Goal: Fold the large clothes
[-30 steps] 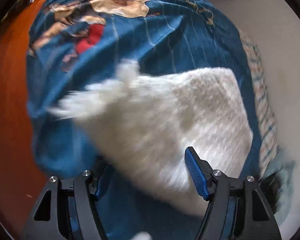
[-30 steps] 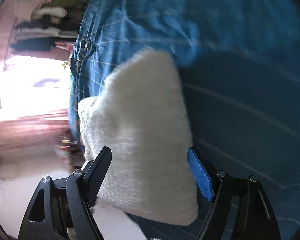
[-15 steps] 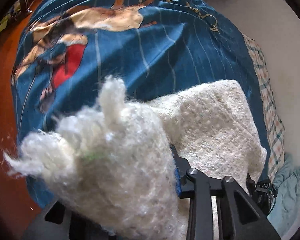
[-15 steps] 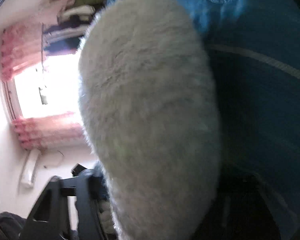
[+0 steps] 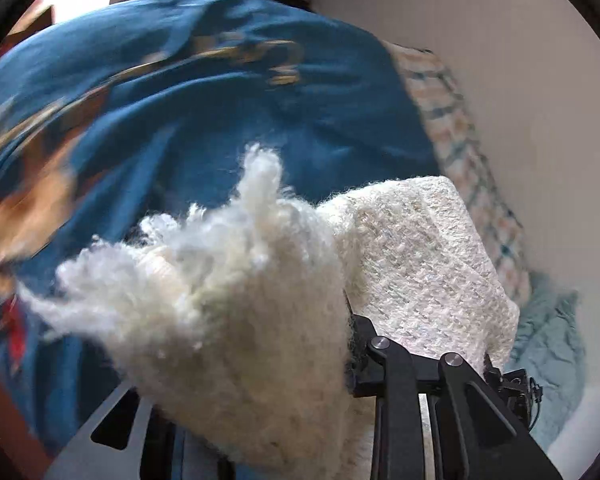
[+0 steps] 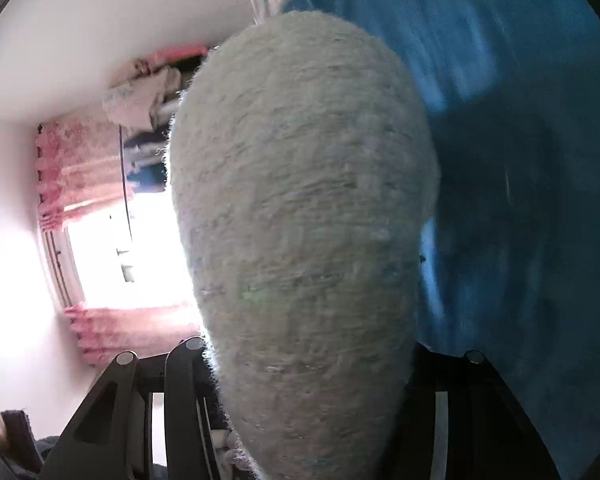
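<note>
R wrist view — fuzzy white garment (image 6: 300, 240) upright lengthwise, right hand-held gripper (image 6: 308, 420) clamped on it.

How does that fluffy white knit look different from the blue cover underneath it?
The white knit is plain cream and fuzzy, with loose tufts; the blue cover is smooth with a printed picture. The knit is bunched and pinched in the left claw; the cover lies spread out, ungripped. The knit is smaller than the cover. Both are soft fabric.

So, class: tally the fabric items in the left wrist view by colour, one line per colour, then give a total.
White: 1, sweater
Dark blue: 1, printed cover
Checked: 1, sheet
Pale teal: 1, cloth
Total: 4
</note>
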`<state>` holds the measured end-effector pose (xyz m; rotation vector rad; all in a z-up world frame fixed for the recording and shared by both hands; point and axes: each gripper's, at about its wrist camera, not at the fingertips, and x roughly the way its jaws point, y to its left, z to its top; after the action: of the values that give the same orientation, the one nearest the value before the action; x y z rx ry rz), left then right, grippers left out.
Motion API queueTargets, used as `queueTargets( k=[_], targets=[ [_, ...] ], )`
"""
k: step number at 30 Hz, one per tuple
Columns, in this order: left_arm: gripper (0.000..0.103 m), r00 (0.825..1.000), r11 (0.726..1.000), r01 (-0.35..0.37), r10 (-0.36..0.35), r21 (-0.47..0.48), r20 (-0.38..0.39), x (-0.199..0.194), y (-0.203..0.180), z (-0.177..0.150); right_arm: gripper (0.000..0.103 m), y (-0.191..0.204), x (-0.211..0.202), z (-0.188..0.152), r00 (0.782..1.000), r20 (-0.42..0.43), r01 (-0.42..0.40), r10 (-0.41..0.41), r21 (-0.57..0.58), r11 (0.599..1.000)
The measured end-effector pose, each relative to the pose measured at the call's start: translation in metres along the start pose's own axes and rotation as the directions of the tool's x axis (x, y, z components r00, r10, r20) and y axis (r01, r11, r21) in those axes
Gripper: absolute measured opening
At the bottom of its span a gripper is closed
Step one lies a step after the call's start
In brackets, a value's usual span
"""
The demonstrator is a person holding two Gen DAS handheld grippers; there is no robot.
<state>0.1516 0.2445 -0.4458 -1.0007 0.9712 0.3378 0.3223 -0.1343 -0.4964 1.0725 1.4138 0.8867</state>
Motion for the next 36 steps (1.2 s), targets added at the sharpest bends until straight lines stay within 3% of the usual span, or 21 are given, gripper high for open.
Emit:
queueTargets(
  k=[5, 11, 15, 18, 21, 23, 26, 28, 29, 31, 32, 33, 35, 36],
  targets=[
    [0.025, 0.994, 0.989, 0.105, -0.104, 0.107, -0.019, 0.056, -0.104, 0.046, 0.053, 0.047, -0.027, 0.097, 0.991, 0.133, -0.008, 0.017, -0.066, 0.998],
    [0.025, 0.985, 0.969, 0.174, -0.173, 0.177, -0.022, 0.126, -0.2, 0.095, 0.053, 0.066, -0.06, 0.234, 0.979, 0.189, -0.049, 0.073, -0.133, 0.99],
    [0.025, 0.981, 0.962, 0.195, -0.195, 0.192, -0.019, 0.198, -0.244, 0.112, 0.053, 0.036, -0.074, 0.317, 0.978, 0.181, -0.082, 0.108, -0.146, 0.986],
    [0.025, 0.981, 0.956, 0.192, -0.185, 0.221, -0.049, 0.26, -0.259, 0.113, 0.053, -0.015, -0.08, 0.369, 0.978, 0.19, -0.074, 0.086, -0.071, 0.995],
    [0.025, 0.985, 0.957, 0.164, -0.144, 0.24, -0.1, 0.315, -0.257, 0.105, 0.053, -0.067, -0.089, 0.396, 0.979, 0.2, -0.033, 0.029, 0.014, 0.999],
    [0.025, 0.983, 0.954, 0.162, -0.134, 0.251, -0.125, 0.34, -0.253, 0.097, 0.054, -0.085, -0.091, 0.403, 0.979, 0.199, -0.055, 0.047, 0.038, 0.998],
    [0.029, 0.985, 0.939, 0.153, -0.122, 0.307, -0.119, 0.341, -0.256, 0.091, 0.059, -0.084, -0.09, 0.402, 0.984, 0.172, -0.055, 0.048, 0.036, 0.998],
    [0.031, 0.985, 0.933, 0.149, -0.112, 0.328, -0.13, 0.336, -0.254, 0.09, 0.066, -0.073, -0.089, 0.398, 0.986, 0.168, 0.011, -0.019, 0.05, 0.999],
    [0.031, 0.985, 0.932, 0.145, -0.105, 0.331, -0.136, 0.336, -0.254, 0.093, 0.068, -0.062, -0.09, 0.397, 0.98, 0.174, 0.087, -0.094, 0.048, 0.995],
    [0.035, 0.989, 0.921, 0.109, -0.063, 0.375, -0.134, 0.326, -0.256, 0.094, 0.08, -0.042, -0.102, 0.377, 0.943, 0.212, 0.253, -0.257, 0.049, 0.966],
    [0.038, 0.993, 0.912, 0.077, -0.032, 0.402, -0.118, 0.326, -0.261, 0.096, 0.084, -0.029, -0.102, 0.37, 0.902, 0.227, 0.366, -0.367, 0.046, 0.929],
    [0.044, 0.997, 0.887, 0.018, 0.021, 0.461, -0.079, 0.316, -0.269, 0.092, 0.087, -0.016, -0.102, 0.363, 0.858, 0.254, 0.452, -0.446, 0.036, 0.891],
    [0.052, 0.996, 0.835, -0.068, 0.087, 0.545, -0.009, 0.303, -0.282, 0.088, 0.087, 0.015, -0.098, 0.341, 0.743, 0.307, 0.621, -0.595, 0.014, 0.784],
    [0.068, 0.993, 0.811, -0.103, 0.113, 0.576, 0.019, 0.298, -0.285, 0.086, 0.088, 0.025, -0.094, 0.33, 0.696, 0.321, 0.673, -0.642, 0.019, 0.739]
  ],
)
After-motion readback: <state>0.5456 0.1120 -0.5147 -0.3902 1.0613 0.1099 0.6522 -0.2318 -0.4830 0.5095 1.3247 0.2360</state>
